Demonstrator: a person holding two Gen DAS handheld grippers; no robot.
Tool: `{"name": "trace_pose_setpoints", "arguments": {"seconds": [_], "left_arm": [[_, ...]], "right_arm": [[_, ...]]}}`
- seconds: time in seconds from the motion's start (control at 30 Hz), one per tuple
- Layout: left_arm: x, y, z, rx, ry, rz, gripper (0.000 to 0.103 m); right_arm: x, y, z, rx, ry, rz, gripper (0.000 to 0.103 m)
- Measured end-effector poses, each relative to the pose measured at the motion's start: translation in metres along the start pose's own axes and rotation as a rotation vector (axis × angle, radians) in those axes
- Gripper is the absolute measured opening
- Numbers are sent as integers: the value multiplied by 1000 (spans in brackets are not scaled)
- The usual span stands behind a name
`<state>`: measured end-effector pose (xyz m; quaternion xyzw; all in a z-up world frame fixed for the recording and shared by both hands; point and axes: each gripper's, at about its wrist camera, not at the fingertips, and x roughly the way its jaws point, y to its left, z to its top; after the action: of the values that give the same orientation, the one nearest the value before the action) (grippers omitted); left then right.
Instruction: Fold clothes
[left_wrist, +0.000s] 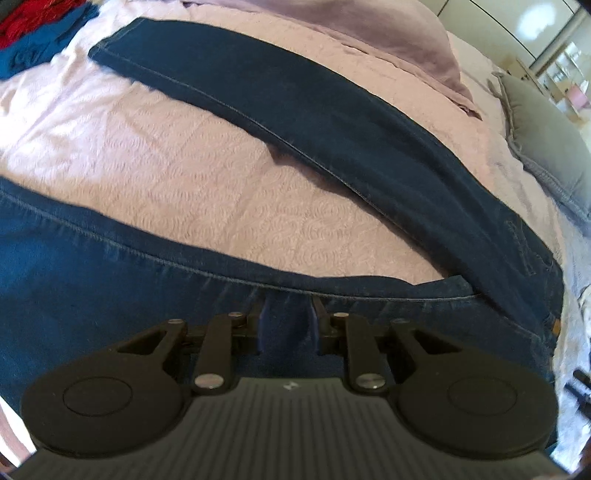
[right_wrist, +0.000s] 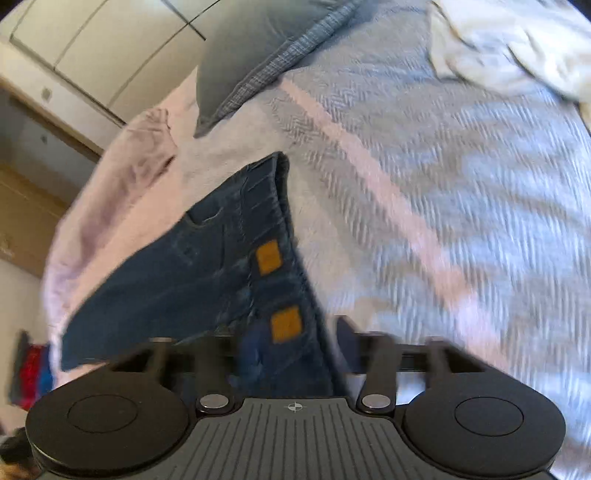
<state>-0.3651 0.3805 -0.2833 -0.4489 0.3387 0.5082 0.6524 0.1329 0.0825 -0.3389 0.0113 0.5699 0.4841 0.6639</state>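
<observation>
The left gripper (left_wrist: 286, 314) sits lowest in its view, its jaws drawn narrow onto a pinch of the jeans (left_wrist: 92, 280) at the near leg's inner seam. That grip looks meant to carry this leg as one piece. Just beyond it, the pink bedspread (left_wrist: 207, 177) shows in the gap between the two legs, so the jeans lie splayed, not doubled. The far leg (left_wrist: 280, 107) runs flat and diagonal away to its hem, which gives a straight edge to lay the near leg against.

The right gripper (right_wrist: 291, 354) clamps the waistband (right_wrist: 284, 236) near two orange patches (right_wrist: 285, 324). Its right finger (right_wrist: 347, 339) shows beside the denim; the other is hidden by the cloth. Holding the waist likely keeps the top from dragging while the leg moves. That view is blurred, so the hand is probably moving.

Farther off lie a grey pillow (right_wrist: 243, 55) and a pale sheet (right_wrist: 517, 44). A red and blue pile (left_wrist: 33, 33) sits at the far corner.
</observation>
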Motion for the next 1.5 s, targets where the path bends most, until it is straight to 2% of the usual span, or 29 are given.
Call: {"name": "trace_pose_setpoints", "arguments": {"seconds": [0.1, 0.17, 0.2, 0.23, 0.27, 0.37, 0.5, 0.6, 0.67, 0.7, 0.73, 0.77, 0.9, 1.03, 1.1, 1.2, 1.23, 1.27, 1.3, 1.33, 1.47, 1.5], "left_arm": [[-2, -3, -2, 2, -2, -15, 18], [-2, -7, -2, 14, -3, -19, 18], [-3, -8, -2, 19, -3, -18, 18], [-4, -8, -3, 23, -3, -17, 18], [-5, -8, -3, 27, -4, -17, 18], [-6, -9, -7, 32, -1, -11, 18], [-6, -6, -16, 31, 11, 9, 18], [-18, 9, -23, 16, -4, 38, 18], [-28, 29, -27, -12, -21, 90, 18], [-33, 40, -28, -28, -29, 120, 18], [-39, 52, -29, -44, -38, 150, 19], [-44, 65, -30, -63, -50, 185, 19], [-67, 132, -36, -176, -102, 338, 21], [-84, 204, -40, -375, -158, 407, 26], [-92, 240, -42, -474, -185, 441, 27], [-92, 287, -37, -599, -244, 391, 31], [-94, 293, -36, -595, -264, 379, 31], [-98, 293, -35, -568, -284, 375, 30], [-103, 294, -35, -540, -304, 370, 23], [-107, 294, -34, -512, -324, 365, 2], [-125, 297, -32, -400, -402, 346, 2], [-129, 298, -31, -372, -421, 341, 3]], "right_arm": [[-4, -14, -11, 12, 59, 29, 53], [7, -15, -14, -25, 120, 7, 53], [10, -15, -15, -45, 142, -4, 49], [8, -11, -17, -74, 131, -14, 8], [5, -7, -19, -103, 120, -23, 1], [-4, 3, -25, -183, 87, -54, 0], [8, -20, -41, -91, 85, -132, 0], [12, -8, -45, -103, 73, -190, 7], [-1, -2, -47, -87, 54, -216, 30], [-10, -1, -50, -64, 39, -229, 39], [-19, -5, -55, -16, 12, -242, 54], [-29, -10, -63, 49, -19, -244, 59], [-54, -27, -99, 279, -65, -212, 59], [-50, -35, -128, 447, -55, -122, 60], [-44, -29, -135, 471, -71, -84, 60], [-30, -19, -136, 469, -86, -69, 60], [-26, -17, -136, 469, -93, -84, 59], [-23, -13, -136, 458, -92, -118, 49], [-20, -10, -135, 447, -91, -151, 30], [-17, -6, -134, 436, -90, -185, 11], [-28, 24, -128, 277, -106, -269, 6], [-31, 27, -128, 276, -107, -272, 6]]}}
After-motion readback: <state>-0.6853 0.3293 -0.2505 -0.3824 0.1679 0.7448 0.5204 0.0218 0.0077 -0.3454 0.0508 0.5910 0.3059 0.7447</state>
